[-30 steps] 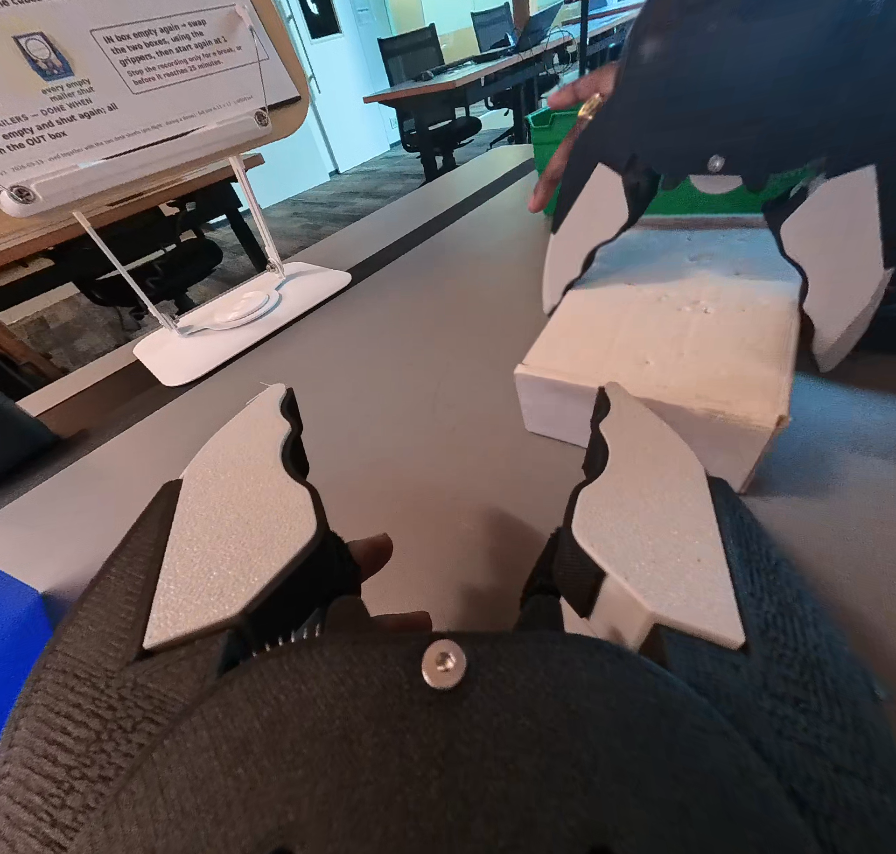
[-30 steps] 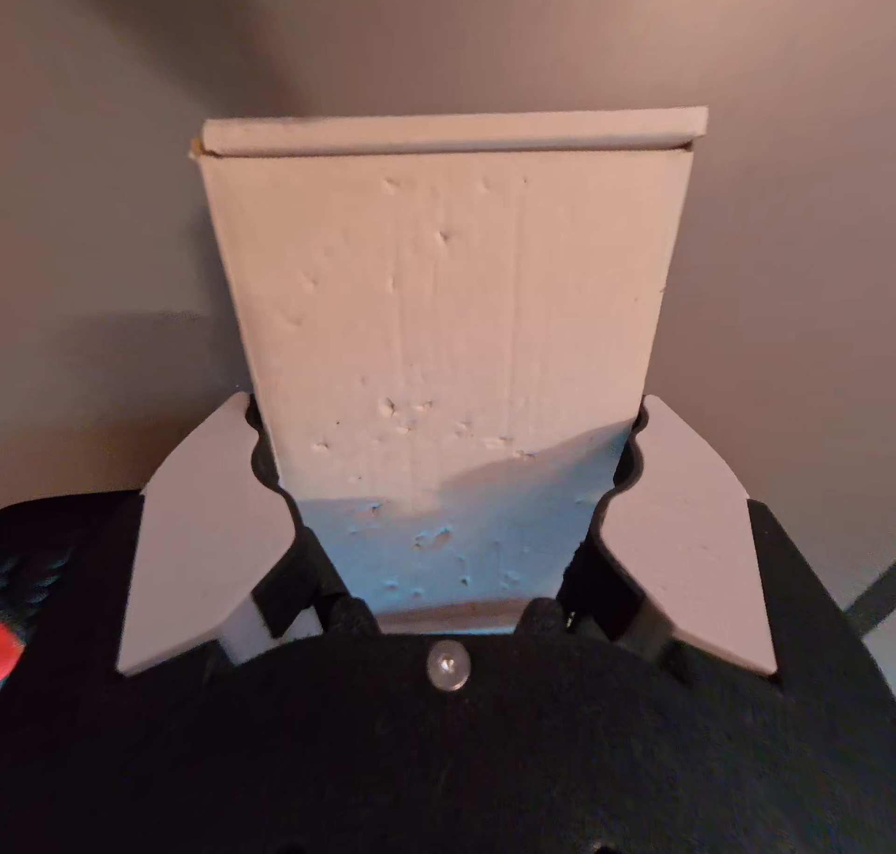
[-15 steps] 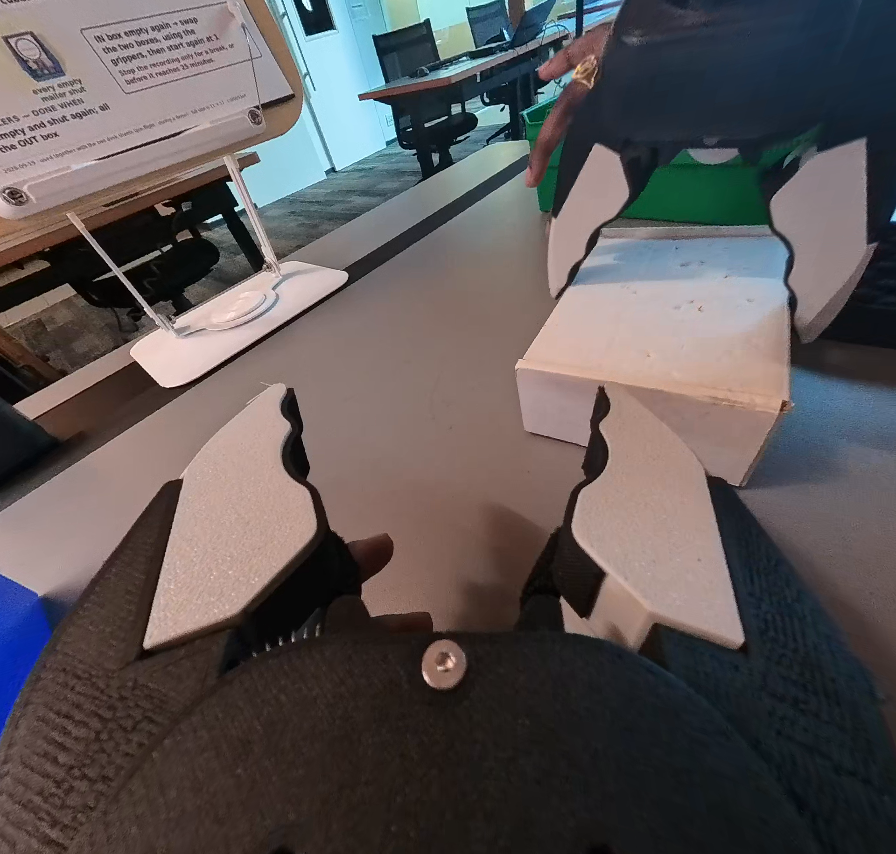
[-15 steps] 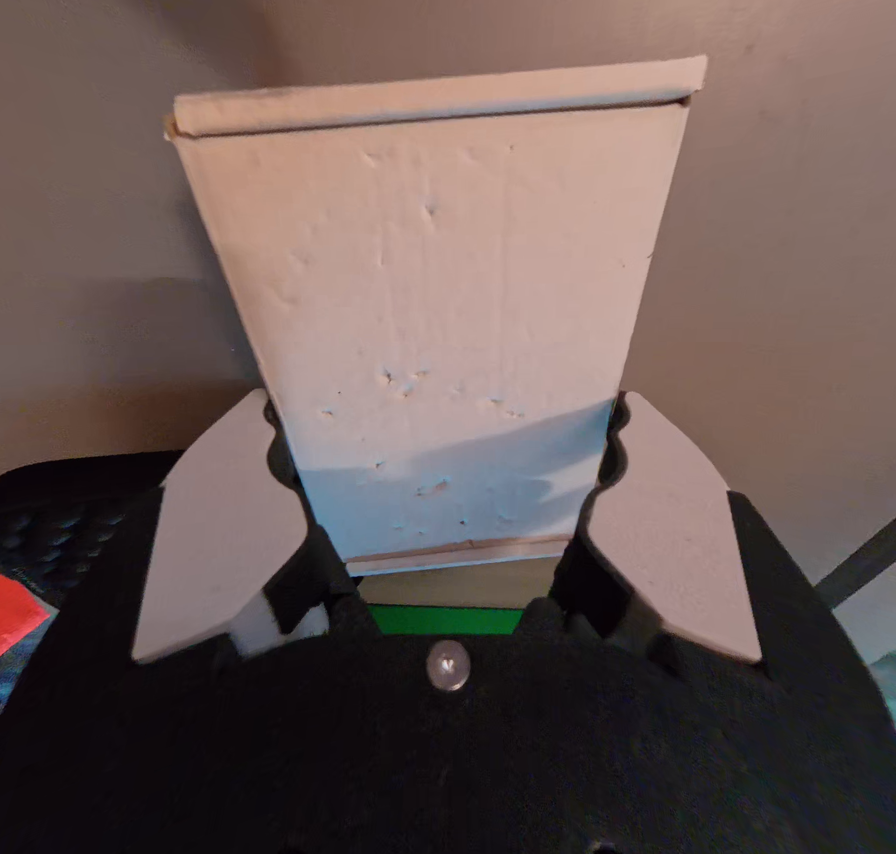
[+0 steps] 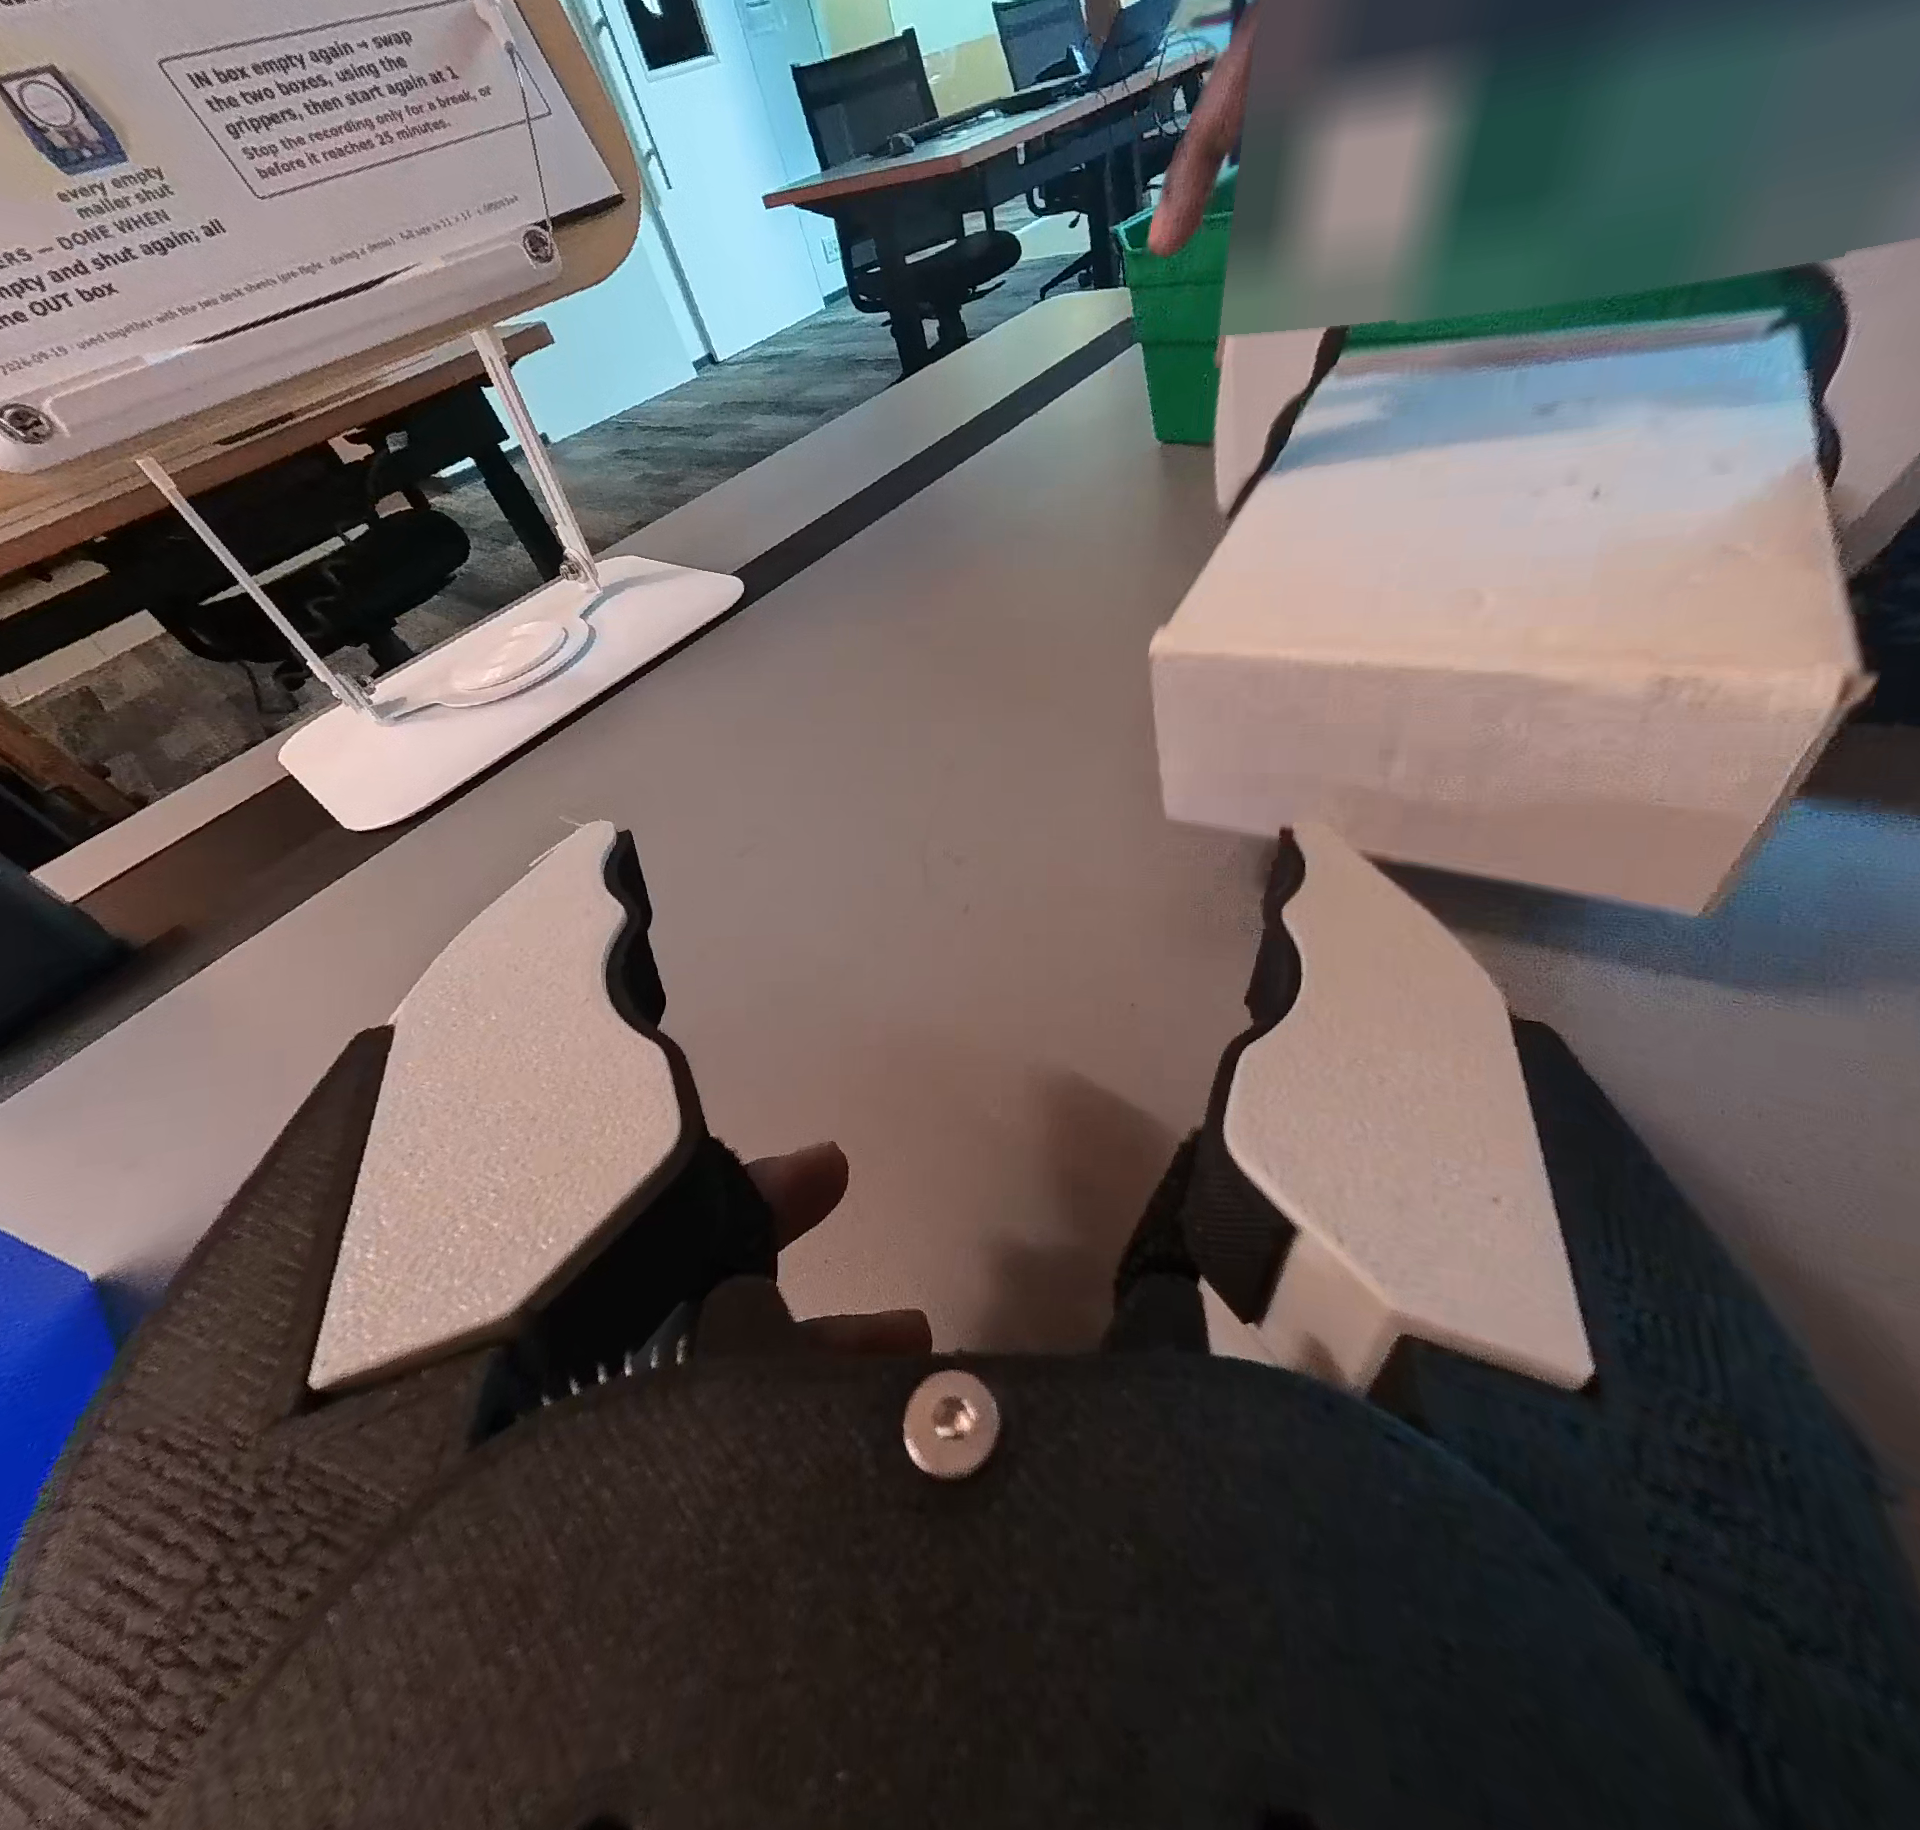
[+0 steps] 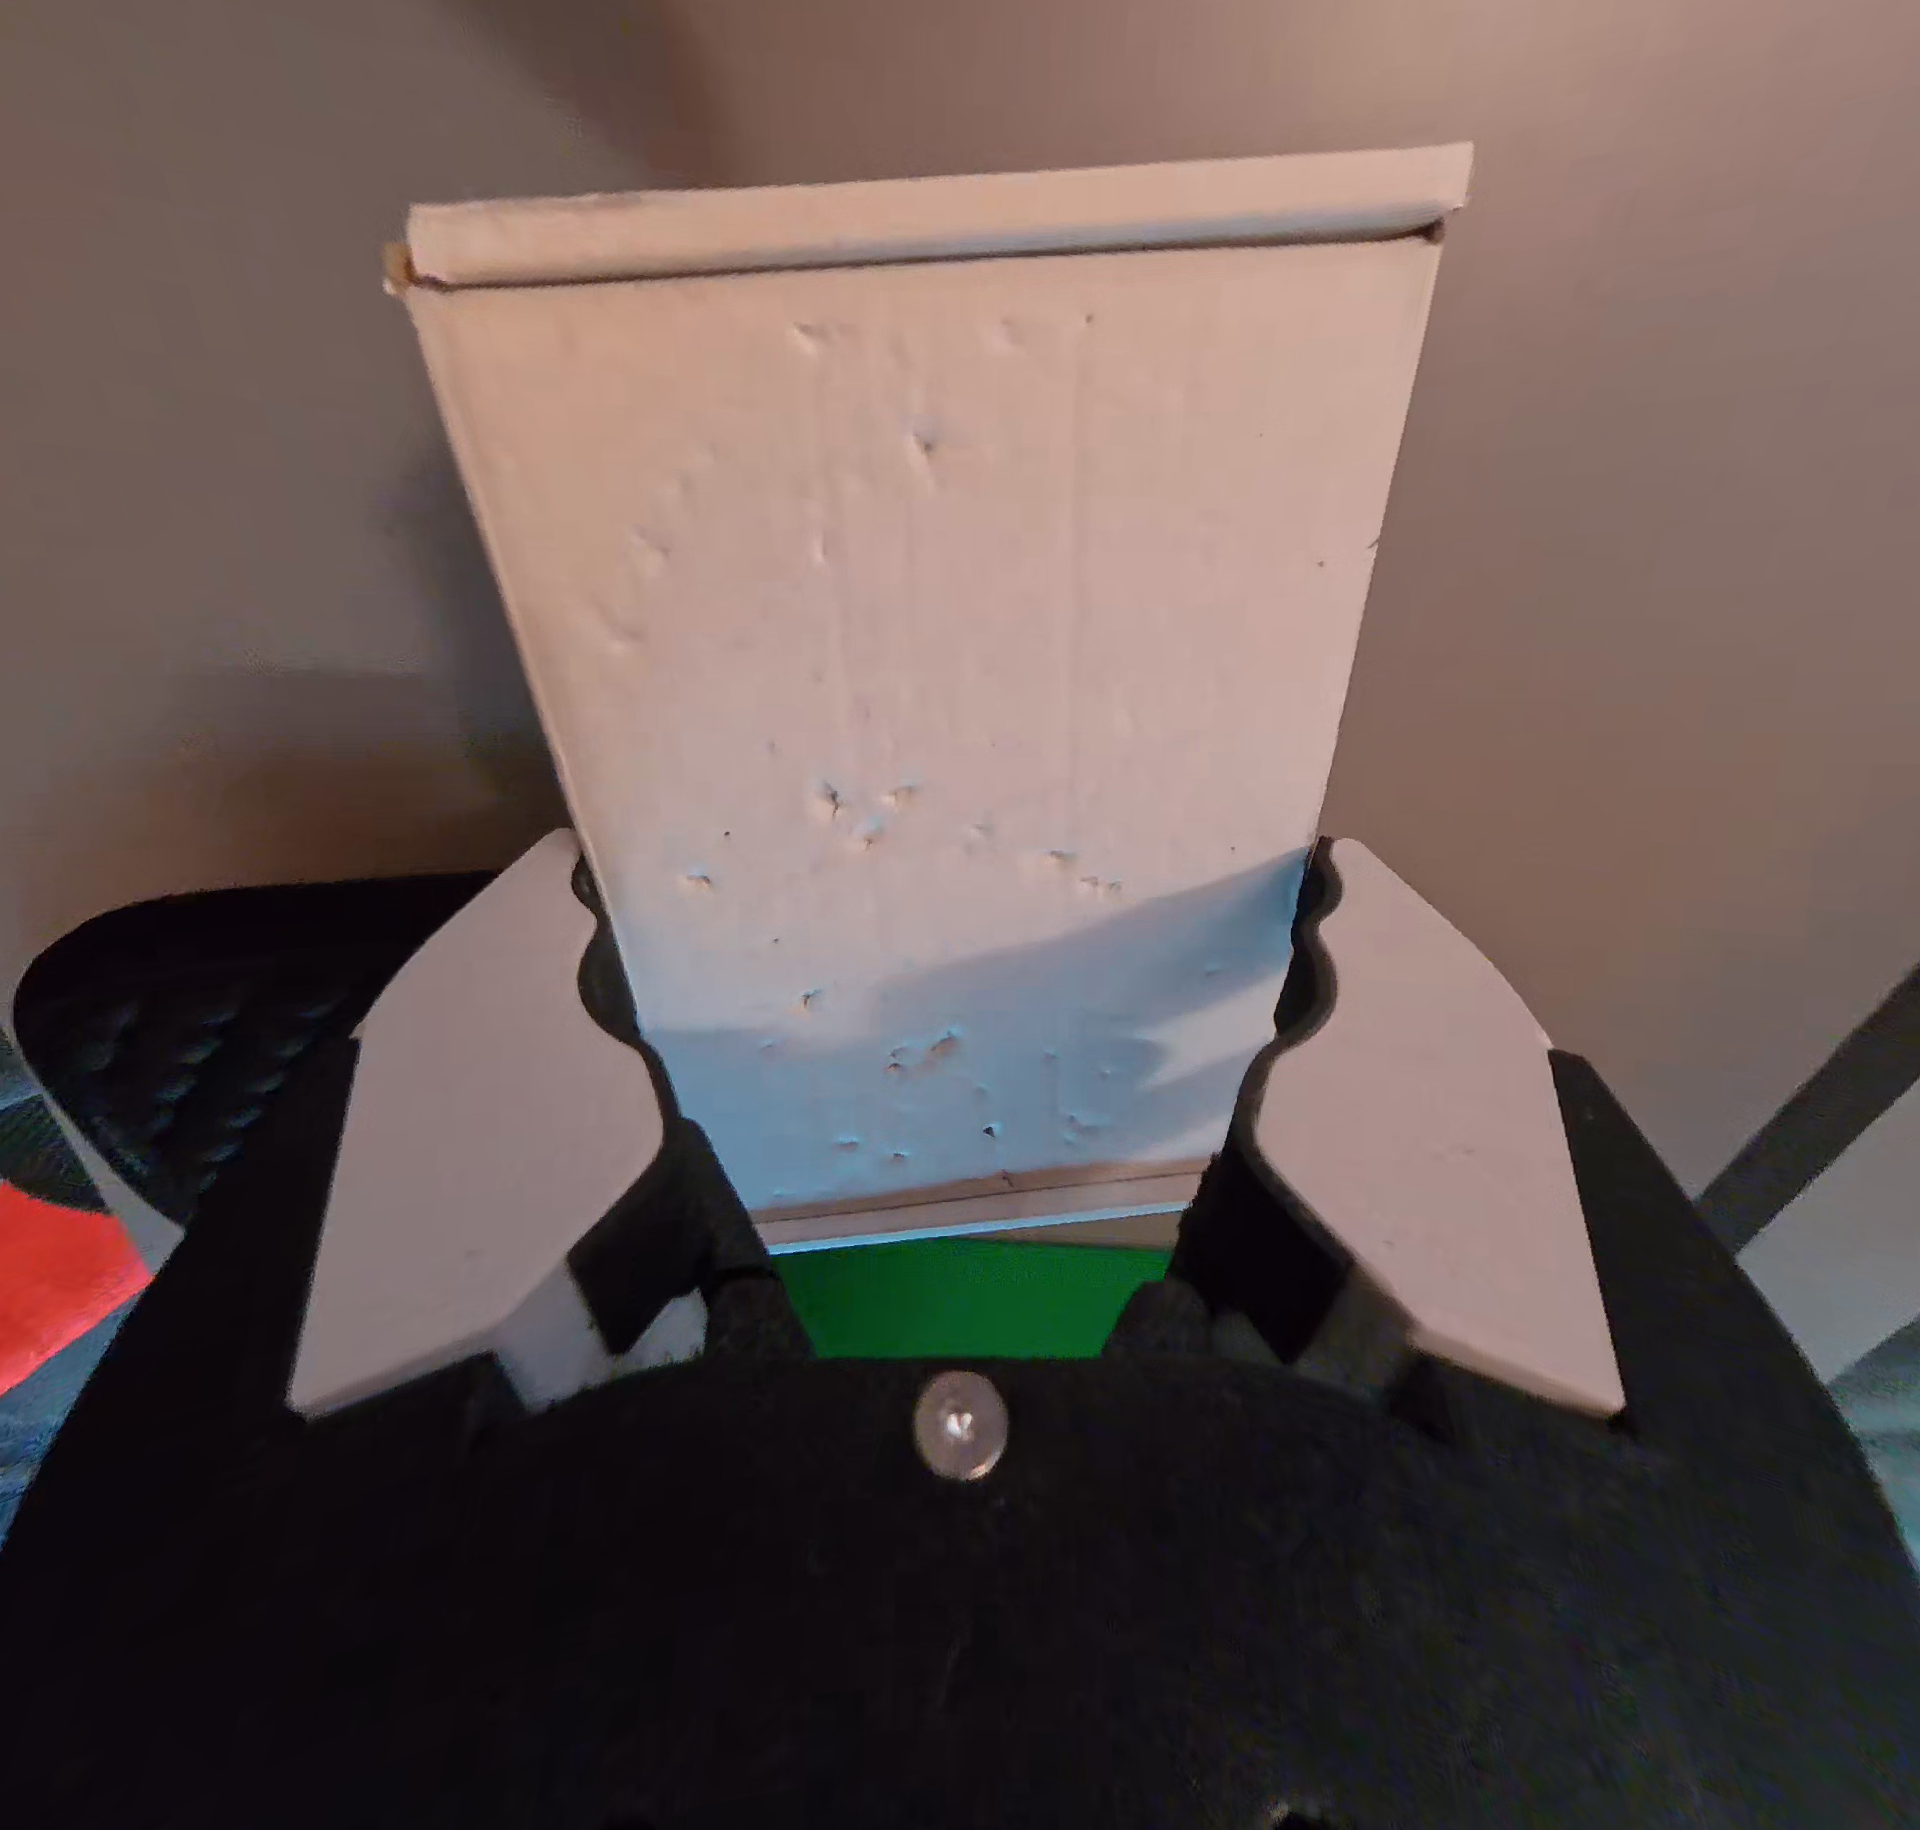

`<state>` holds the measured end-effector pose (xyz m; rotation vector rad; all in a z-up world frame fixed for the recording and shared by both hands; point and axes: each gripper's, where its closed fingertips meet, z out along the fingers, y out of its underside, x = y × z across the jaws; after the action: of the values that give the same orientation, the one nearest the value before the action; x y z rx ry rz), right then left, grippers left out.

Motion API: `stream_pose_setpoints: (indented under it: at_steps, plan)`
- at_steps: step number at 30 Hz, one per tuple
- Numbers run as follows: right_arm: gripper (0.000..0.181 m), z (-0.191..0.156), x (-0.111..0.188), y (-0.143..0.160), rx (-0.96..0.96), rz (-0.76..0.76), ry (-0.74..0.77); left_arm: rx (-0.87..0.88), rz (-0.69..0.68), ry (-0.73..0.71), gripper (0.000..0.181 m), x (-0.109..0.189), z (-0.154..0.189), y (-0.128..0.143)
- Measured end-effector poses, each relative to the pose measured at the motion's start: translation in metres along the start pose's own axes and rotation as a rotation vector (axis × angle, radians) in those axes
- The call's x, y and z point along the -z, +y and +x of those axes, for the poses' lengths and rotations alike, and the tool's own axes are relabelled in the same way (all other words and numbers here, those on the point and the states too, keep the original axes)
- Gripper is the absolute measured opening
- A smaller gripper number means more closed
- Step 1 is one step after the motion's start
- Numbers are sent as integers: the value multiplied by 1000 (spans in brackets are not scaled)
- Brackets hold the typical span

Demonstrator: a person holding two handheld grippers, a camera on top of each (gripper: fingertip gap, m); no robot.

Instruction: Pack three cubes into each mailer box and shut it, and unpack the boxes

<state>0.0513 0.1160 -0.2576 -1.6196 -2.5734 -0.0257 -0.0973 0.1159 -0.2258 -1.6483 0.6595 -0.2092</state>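
Note:
A shut white mailer box (image 5: 1507,658) hangs above the grey table (image 5: 935,637), to the right ahead of my left gripper. My right gripper (image 5: 1558,409) is shut on the box's two sides near its far end. In the right wrist view the box (image 6: 935,533) fills the space between the fingers of the right gripper (image 6: 945,845), lid side up. My left gripper (image 5: 951,845) is open and empty, low over the table, with its right fingertip just under the box's near edge. No cubes show.
A green bin (image 5: 1179,346) stands behind the box and shows under its rear edge (image 6: 956,1297). An instruction board on a white stand (image 5: 509,658) is at the far left. A blue thing (image 5: 42,1365) lies at the left edge, a red one (image 6: 52,1292) at lower left. To the blue thing (image 5: 42,1365): left tips about 20 cm, right tips about 35 cm.
The right gripper has lifted the box off the table and drawn it up and to the right. The green bin has come into view under it. The left gripper stays still and open.

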Motion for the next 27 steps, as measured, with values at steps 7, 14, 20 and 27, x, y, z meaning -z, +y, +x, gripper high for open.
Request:
stream_pose_setpoints:
  at_steps: [7,14,20,27]
  plan:
    - [123,1,64,64,-116,-24,103,-4,-4,-3,111,-1,0,1]
    - [123,-11,126,180,-294,-148,251,14,-10,-7,111,-3,-3,5]
    - [123,-31,128,262,-413,-247,257,23,-9,-15,111,-3,-5,6]
    - [123,-31,71,287,-418,-282,173,6,-19,-10,111,-4,-3,8]
